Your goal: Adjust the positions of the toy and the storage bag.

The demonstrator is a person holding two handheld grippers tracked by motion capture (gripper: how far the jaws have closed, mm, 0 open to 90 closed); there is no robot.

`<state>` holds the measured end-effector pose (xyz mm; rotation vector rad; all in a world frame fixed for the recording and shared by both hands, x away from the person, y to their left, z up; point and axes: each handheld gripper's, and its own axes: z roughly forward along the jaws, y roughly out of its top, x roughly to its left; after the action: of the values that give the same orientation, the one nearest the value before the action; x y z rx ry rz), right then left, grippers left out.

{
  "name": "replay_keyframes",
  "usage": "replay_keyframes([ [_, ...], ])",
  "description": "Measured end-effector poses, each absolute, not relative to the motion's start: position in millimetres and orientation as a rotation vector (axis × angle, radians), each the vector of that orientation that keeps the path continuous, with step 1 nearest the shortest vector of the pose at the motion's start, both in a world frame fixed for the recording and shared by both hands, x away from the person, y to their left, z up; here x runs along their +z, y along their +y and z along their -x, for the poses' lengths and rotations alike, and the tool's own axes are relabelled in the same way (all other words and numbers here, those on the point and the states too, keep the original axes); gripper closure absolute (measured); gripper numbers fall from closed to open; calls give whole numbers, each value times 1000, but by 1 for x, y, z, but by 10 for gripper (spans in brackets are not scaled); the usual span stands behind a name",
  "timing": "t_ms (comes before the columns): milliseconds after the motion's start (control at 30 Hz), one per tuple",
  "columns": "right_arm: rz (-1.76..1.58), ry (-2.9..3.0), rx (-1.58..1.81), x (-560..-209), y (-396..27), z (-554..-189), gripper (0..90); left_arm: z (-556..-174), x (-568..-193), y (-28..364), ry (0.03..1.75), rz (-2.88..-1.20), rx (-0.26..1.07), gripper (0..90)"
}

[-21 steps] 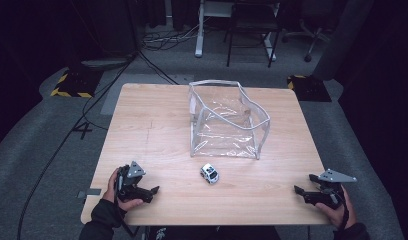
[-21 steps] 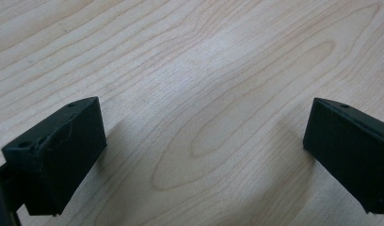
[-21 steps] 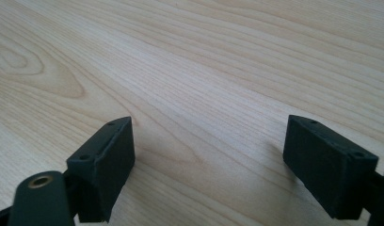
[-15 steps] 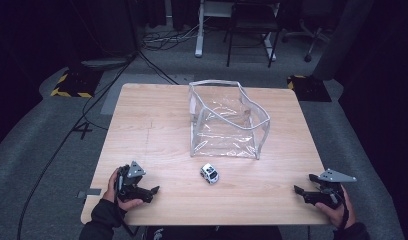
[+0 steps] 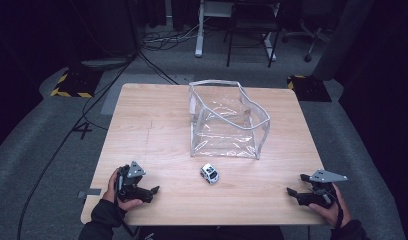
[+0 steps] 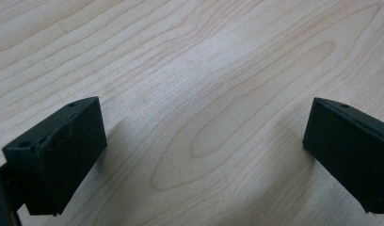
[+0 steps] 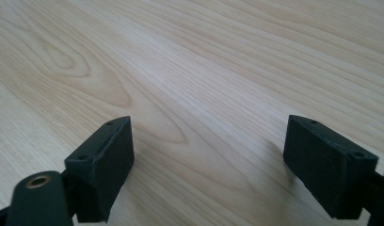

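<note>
A small white toy car (image 5: pixel 209 173) sits on the wooden table (image 5: pixel 152 125), just in front of a clear plastic pouch (image 5: pixel 227 120) that lies open toward the near side. My left gripper (image 5: pixel 153 191) rests near the front left corner of the table, held by a hand, pointing right toward the car. Its jaws stand wide apart over bare wood (image 6: pixel 204 117), so it is open. At the front right edge my right gripper (image 5: pixel 294 186) points left, open too, with only wood grain (image 7: pixel 209 108) between its jaws. Both grippers are well apart from the car.
The pouch stands in the middle of the table's far half. Beyond the table are a dark floor with cables (image 5: pixel 157 45), a desk frame (image 5: pixel 217 30) and a chair base (image 5: pixel 312 35). Yellow-black hazard tape (image 5: pixel 72 85) marks the floor at the left.
</note>
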<state>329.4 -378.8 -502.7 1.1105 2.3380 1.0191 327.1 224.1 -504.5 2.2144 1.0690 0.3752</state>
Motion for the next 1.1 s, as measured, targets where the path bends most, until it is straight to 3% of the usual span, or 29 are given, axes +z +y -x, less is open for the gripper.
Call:
replay_keyframes([
  [733, -894, 2493, 1063, -502, -305, -339, 150, -328, -504, 224, 1067, -2222, 365, 2],
  [1100, -760, 2578, 1102, -503, -231, -350, 150, -328, -504, 224, 1066, -2219, 370, 2],
])
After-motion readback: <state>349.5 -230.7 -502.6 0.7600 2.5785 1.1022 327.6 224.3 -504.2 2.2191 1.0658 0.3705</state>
